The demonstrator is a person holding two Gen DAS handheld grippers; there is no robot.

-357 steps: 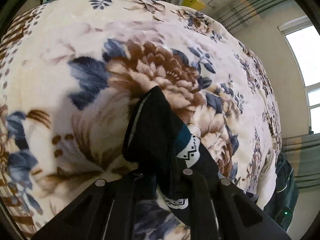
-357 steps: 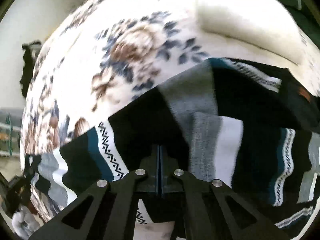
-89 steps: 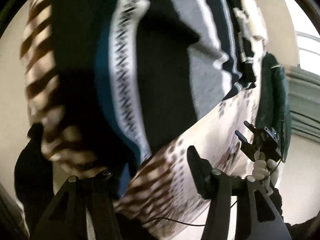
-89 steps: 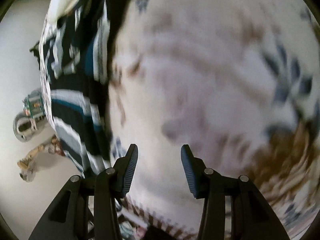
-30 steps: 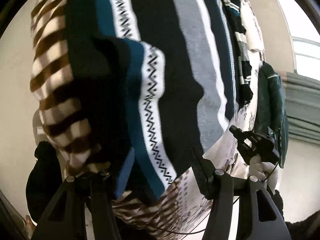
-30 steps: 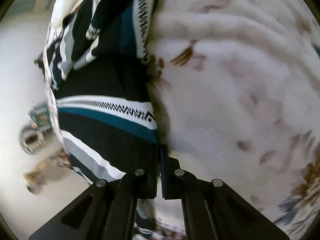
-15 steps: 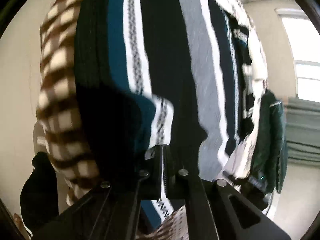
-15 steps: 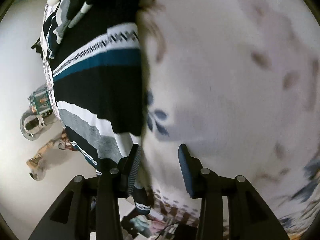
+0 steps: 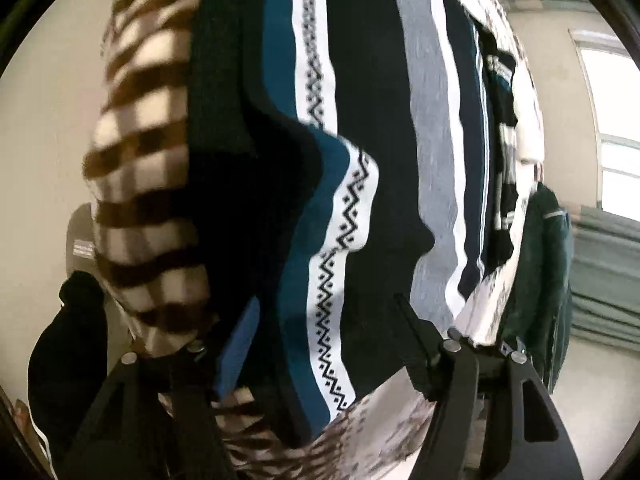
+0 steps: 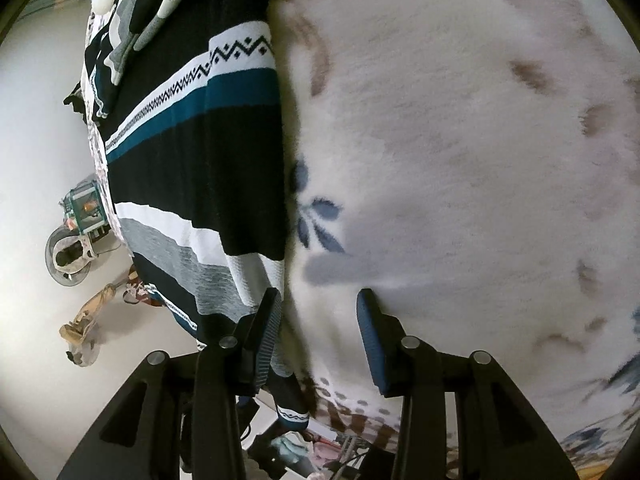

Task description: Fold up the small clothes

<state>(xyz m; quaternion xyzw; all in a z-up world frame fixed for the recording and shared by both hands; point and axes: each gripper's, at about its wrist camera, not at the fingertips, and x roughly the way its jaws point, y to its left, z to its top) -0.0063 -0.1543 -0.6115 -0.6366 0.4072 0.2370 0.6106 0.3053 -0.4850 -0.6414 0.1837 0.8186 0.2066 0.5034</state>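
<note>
A striped knit garment (image 9: pixel 392 152) in black, teal, grey and white with zigzag bands lies spread on a floral fleece blanket. My left gripper (image 9: pixel 320 332) is open, its fingers either side of a rumpled fold of the garment near the blanket's checked edge. In the right wrist view the garment (image 10: pixel 192 152) lies at the left, its straight edge running down the blanket (image 10: pixel 460 160). My right gripper (image 10: pixel 318 320) is open and empty, its left finger at the garment's edge.
The blanket's brown checked border (image 9: pixel 140 160) hangs at the bed edge. A dark green jacket (image 9: pixel 548 248) hangs by a window at the right. On the floor beside the bed are a round fan-like object (image 10: pixel 68 256) and a slipper (image 10: pixel 86 320).
My left gripper was shut on the garment's fold half a second ago and has opened. My right gripper shut on the garment a second ago, then opened and stays open.
</note>
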